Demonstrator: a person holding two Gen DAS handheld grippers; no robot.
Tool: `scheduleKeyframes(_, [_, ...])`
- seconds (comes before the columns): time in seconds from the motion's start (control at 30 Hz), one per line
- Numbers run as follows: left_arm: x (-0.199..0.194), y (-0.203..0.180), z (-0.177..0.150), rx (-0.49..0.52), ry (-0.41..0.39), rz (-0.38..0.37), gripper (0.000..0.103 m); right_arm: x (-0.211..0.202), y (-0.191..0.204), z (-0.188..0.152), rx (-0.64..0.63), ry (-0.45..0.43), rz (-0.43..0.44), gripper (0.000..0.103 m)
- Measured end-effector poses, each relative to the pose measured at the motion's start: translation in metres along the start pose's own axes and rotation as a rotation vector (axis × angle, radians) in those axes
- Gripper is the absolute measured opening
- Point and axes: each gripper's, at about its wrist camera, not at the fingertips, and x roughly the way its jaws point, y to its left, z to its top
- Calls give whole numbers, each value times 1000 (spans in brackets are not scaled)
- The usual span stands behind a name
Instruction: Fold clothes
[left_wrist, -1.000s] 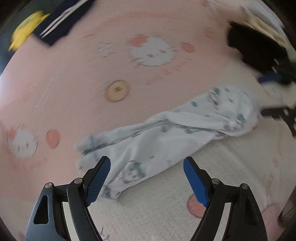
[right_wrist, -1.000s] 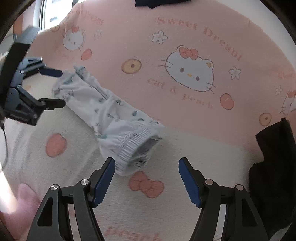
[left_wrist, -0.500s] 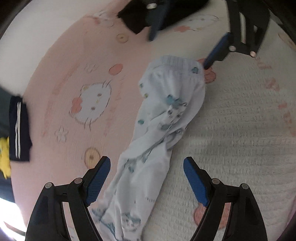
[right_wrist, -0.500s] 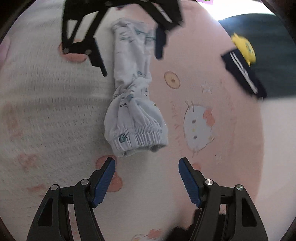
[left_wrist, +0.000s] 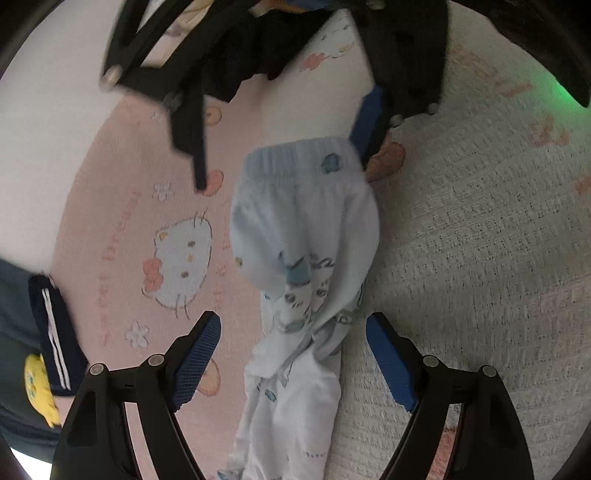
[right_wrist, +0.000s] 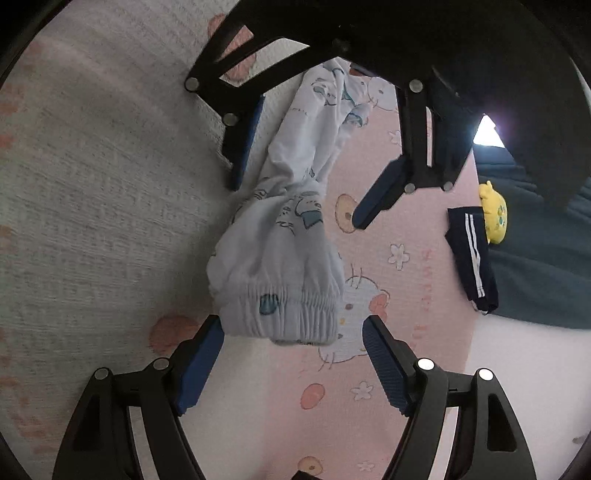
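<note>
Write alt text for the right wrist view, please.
The right tongs stand open around the elastic waistband end of small pale-blue printed pants lying bunched on a pink cartoon-cat blanket. The left tongs, also open, straddle the pants' far end. A folded navy striped garment lies at right.

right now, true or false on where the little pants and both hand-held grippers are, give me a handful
1. The pale blue pants lie twisted on the bedding. True.
2. The right hand-held gripper is clamped on the waistband. False: its jaws have just been opening, and they straddle the waistband without pressing it.
3. The left hand-held gripper stands open over the leg end. True.
4. The navy striped garment lies on the pants. False: it lies apart, beside a yellow toy.
5. The bedding is plain. False: it has cat prints.
</note>
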Motion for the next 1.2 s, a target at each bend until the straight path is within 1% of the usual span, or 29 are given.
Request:
scheduleKeyframes(0.1, [0, 1, 3, 24, -43, 55, 80, 3, 3, -1, -41, -27, -28, 77])
scheduleKeyframes(0.13, [1, 1, 3, 26, -60, 51, 80, 4, 4, -1, -53, -36, -37, 78])
scheduleKeyframes(0.17, [2, 3, 3, 24, -77, 24, 77, 5, 3, -1, -52, -38, -35, 79])
scheduleKeyframes(0.2, [4, 3, 3, 23, -90, -4, 73, 6, 2, -1, -51, -40, -32, 79])
scheduleKeyframes(0.27, [6, 3, 3, 20, -107, -62, 49, 7, 2, -1, -44, -48, -26, 79])
scheduleKeyframes(0.33, [10, 1, 2, 21, -118, -91, 43, 8, 1, -2, -38, -69, -7, 79])
scheduleKeyframes(0.37, [11, 0, 1, 22, -123, -101, 39, 9, 0, -3, -36, -83, 3, 79])
scheduleKeyframes(0.4, [13, 0, 1, 10, -125, -112, 37, 9, 0, -4, -37, -97, 17, 79])
scheduleKeyframes(0.43, [14, 3, 0, -13, -126, -126, 35, 9, -1, -5, -37, -110, 31, 79])
scheduleKeyframes(0.47, [13, 6, -1, -35, -125, -142, 31, 10, -2, -5, -36, -118, 39, 79])
scheduleKeyframes(0.53, [16, 15, -5, -100, -127, -192, 24, 10, -4, -6, -33, -135, 50, 79])
scheduleKeyframes(0.6, [21, 23, -9, -159, -122, -226, 24, 11, -5, -8, -24, -153, 58, 79])
scheduleKeyframes(0.73, [30, 38, -12, -272, -111, -286, 24, 15, -9, -9, 7, -152, 75, 79])
scheduleKeyframes(0.8, [32, 42, -11, -293, -111, -299, 24, 16, -8, -7, -11, -166, 79, 79])
scheduleKeyframes(0.87, [32, 41, -13, -290, -107, -299, 24, 17, -7, -5, -52, -201, 77, 79])
scheduleKeyframes(0.9, [32, 41, -15, -288, -104, -297, 24, 18, -7, -4, -75, -220, 88, 79])
scheduleKeyframes(1.0, [32, 39, -19, -304, -90, -285, 24, 24, -10, 0, -101, -238, 141, 79])
scheduleKeyframes(1.03, [29, 38, -16, -306, -88, -281, 24, 24, -9, -2, -93, -240, 169, 75])
scheduleKeyframes(1.07, [26, 37, -17, -306, -84, -275, 24, 24, -7, -3, -84, -241, 197, 65])
scheduleKeyframes(1.1, [22, 34, -20, -306, -77, -267, 25, 23, -6, -4, -75, -243, 225, 49])
scheduleKeyframes(1.13, [21, 32, -21, -306, -64, -262, 25, 23, -5, -6, -67, -245, 254, 38])
scheduleKeyframes(1.17, [21, 32, -20, -308, -49, -264, 25, 23, -3, -7, -58, -247, 282, 21])
scheduleKeyframes(1.2, [18, 31, -19, -314, -40, -267, 25, 21, 4, -5, -59, -238, 259, 21])
